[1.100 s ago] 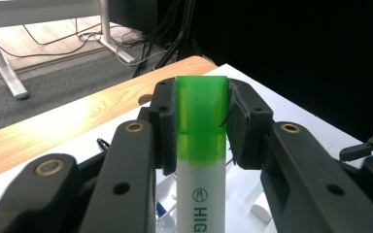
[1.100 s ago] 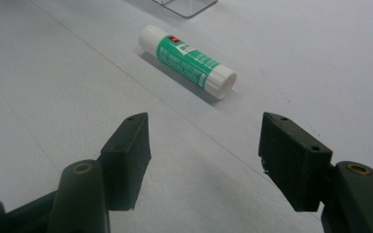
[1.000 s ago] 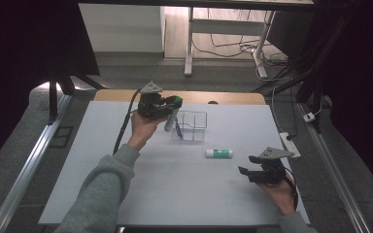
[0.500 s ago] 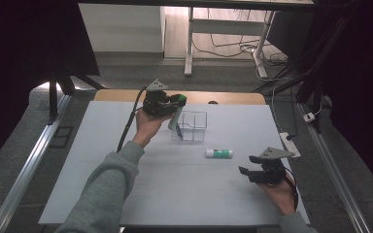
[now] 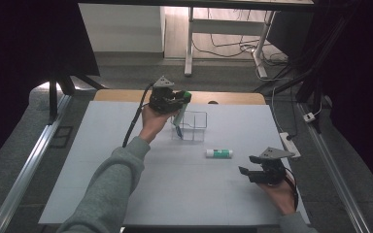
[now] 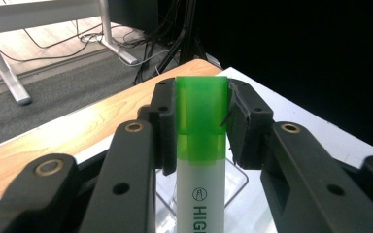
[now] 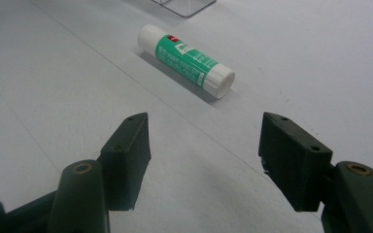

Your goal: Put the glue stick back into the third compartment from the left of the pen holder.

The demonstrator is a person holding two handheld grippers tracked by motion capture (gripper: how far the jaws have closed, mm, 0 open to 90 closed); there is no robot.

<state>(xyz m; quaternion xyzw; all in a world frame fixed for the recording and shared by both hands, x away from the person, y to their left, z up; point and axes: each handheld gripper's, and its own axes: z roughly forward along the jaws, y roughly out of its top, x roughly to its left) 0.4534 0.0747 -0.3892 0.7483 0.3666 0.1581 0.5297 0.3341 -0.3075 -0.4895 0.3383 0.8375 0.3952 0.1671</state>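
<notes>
Above the clear box [image 5: 190,127], in the high view, the left claw [image 5: 175,101] holds a green-capped highlighter [image 5: 180,112] by its cap end, the pen's long axis slanting down so that its lower tip sits at or just inside the box's left side. That relation decides the coming move, as I judge it: the pen needs to drop along its own axis into the box directly beneath it. A glue stick [image 5: 219,153] lies on the white desk [image 5: 102,165] on the near side of the box, long axis running left to right, and the right claw [image 5: 251,171] rests nearer the person than the box, close to that stick and far closer to it than the left claw is.

From the left gripper view, both jaws are clamped on the highlighter's green cap [image 6: 201,114]; the white barrel below reads "HIG", the rest cut off, with a small round logo above it. A corner of the clear box [image 6: 235,179] shows just behind the barrel.

From the right gripper view, the right claw [image 7: 204,155] stands wide and empty above the desk [image 7: 53,87]. The glue stick [image 7: 185,59] lies ahead of it, on the near side of the box corner [image 7: 184,6], axis diagonal across the jaws' line; its green label carries print too small to read.
</notes>
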